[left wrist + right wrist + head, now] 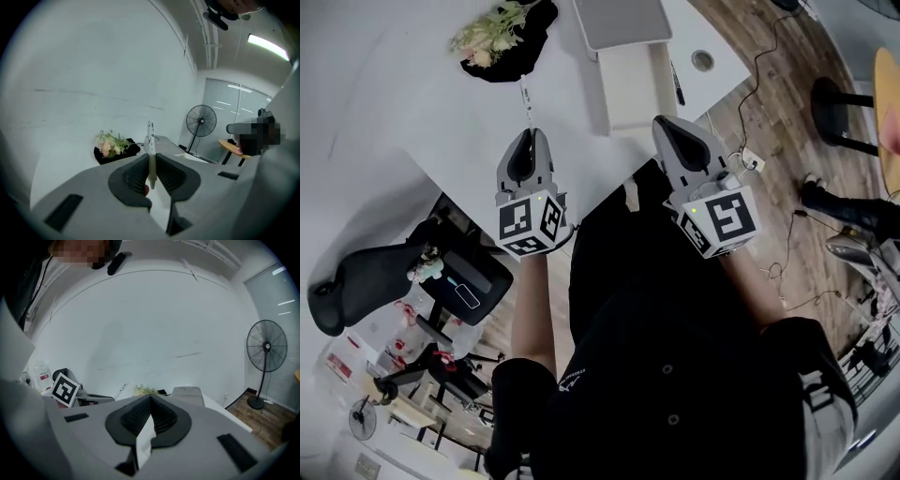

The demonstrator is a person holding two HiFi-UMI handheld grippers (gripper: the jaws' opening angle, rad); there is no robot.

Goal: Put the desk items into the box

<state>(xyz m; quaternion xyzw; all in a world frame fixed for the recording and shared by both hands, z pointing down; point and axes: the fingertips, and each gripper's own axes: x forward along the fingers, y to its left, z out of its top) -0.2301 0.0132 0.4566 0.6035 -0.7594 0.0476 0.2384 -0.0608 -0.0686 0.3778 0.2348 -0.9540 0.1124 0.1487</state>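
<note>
My left gripper (528, 139) is shut on a thin white pen (526, 101), which sticks out past the jaws over the white desk (412, 103). In the left gripper view the pen (150, 138) stands upright between the pads of the left gripper (151, 165). My right gripper (664, 125) hovers at the desk's near edge, shut with nothing in it; the right gripper view shows its jaws (150, 401) pressed together. A cream box (634, 86) lies between and beyond the two grippers. A black pen (677, 86) lies right of the box.
A bunch of pale flowers (490, 33) on a black cloth sits at the far left of the desk. A grey flat case (622, 21) lies behind the box. A round cable hole (702, 60) is on the right. Office chair (375, 272), cables and a standing fan (266, 352) surround the desk.
</note>
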